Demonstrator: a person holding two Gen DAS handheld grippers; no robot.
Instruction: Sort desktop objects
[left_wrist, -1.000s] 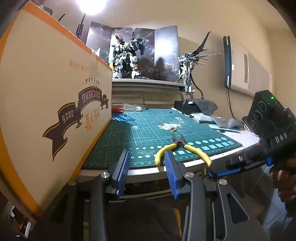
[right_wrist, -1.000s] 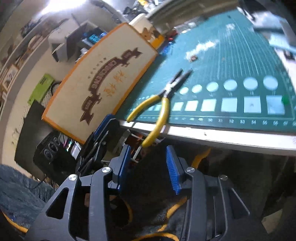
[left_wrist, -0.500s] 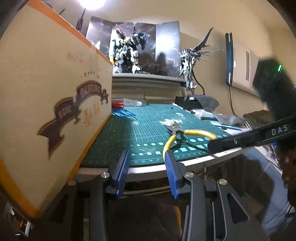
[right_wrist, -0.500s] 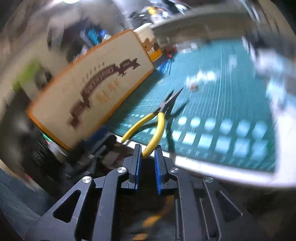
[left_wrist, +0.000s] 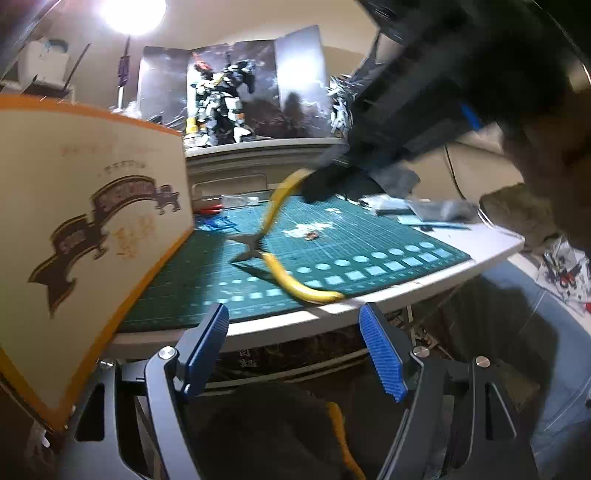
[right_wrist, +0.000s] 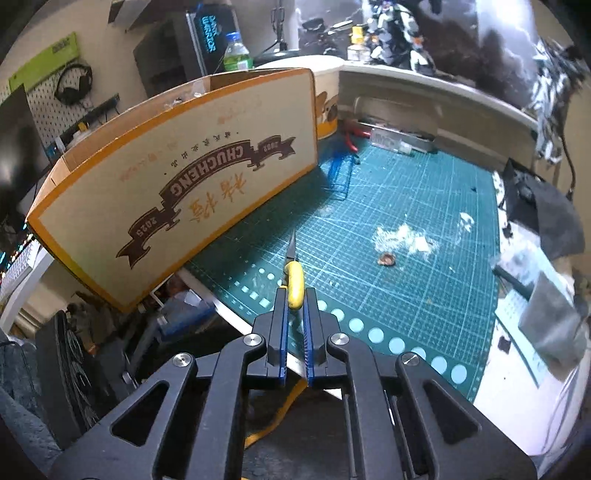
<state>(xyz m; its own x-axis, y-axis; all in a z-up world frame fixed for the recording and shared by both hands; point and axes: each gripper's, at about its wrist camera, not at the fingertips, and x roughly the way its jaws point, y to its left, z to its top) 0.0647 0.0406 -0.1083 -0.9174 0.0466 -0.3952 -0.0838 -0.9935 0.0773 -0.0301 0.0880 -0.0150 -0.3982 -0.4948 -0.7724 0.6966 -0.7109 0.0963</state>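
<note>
Yellow-handled pliers (right_wrist: 294, 280) are held in my right gripper (right_wrist: 294, 295), which is shut on one handle; the metal tip points away over the green cutting mat (right_wrist: 406, 206). In the left wrist view the pliers (left_wrist: 275, 229) hang lifted above the mat (left_wrist: 369, 236) with handles spread, and the right gripper (left_wrist: 332, 181) appears blurred above. My left gripper (left_wrist: 293, 325) is open and empty, below the table's front edge. An open orange-edged cardboard box (right_wrist: 177, 184) stands on the mat's left side; it also shows in the left wrist view (left_wrist: 85, 229).
White scraps and a brown bit (right_wrist: 388, 258) lie mid-mat. A blue wire piece (right_wrist: 341, 173) and red-handled tool (right_wrist: 351, 136) lie at the back. Dark cloth and grey bags (right_wrist: 543, 221) crowd the right side. Model robots (left_wrist: 221, 107) stand on the rear shelf.
My right gripper has closed on a pliers handle, lifted the pliers off the mat's front edge and carried them up and inward. My left gripper has opened wider.
</note>
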